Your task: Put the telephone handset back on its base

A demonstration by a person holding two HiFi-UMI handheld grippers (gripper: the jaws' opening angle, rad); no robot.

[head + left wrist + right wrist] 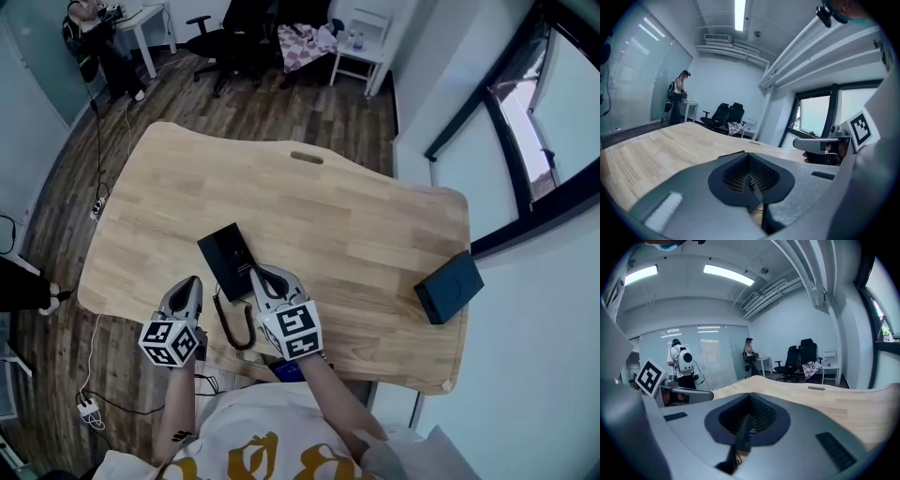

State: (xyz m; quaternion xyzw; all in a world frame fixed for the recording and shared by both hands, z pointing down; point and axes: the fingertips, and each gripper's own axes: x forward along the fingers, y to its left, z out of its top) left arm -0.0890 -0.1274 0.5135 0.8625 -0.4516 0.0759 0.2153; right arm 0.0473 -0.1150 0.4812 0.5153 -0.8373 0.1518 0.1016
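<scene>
A black telephone (227,259) lies flat on the wooden table (356,225) near its front edge. I cannot tell the handset apart from the base. Its coiled black cord (240,326) runs from the phone toward the person. My right gripper (257,273) is shut, with its tips at the phone's near right corner. The left gripper (192,280) is also shut, a little to the left of the phone and apart from it. In the left gripper view the jaws (750,186) meet with nothing between them. The right gripper view (743,432) shows the same.
A dark box (449,287) sits near the table's right front corner. The table has a cable slot (307,157) at its far edge. Office chairs (230,37) and a small white table (359,47) stand behind it. A person (94,37) stands far left.
</scene>
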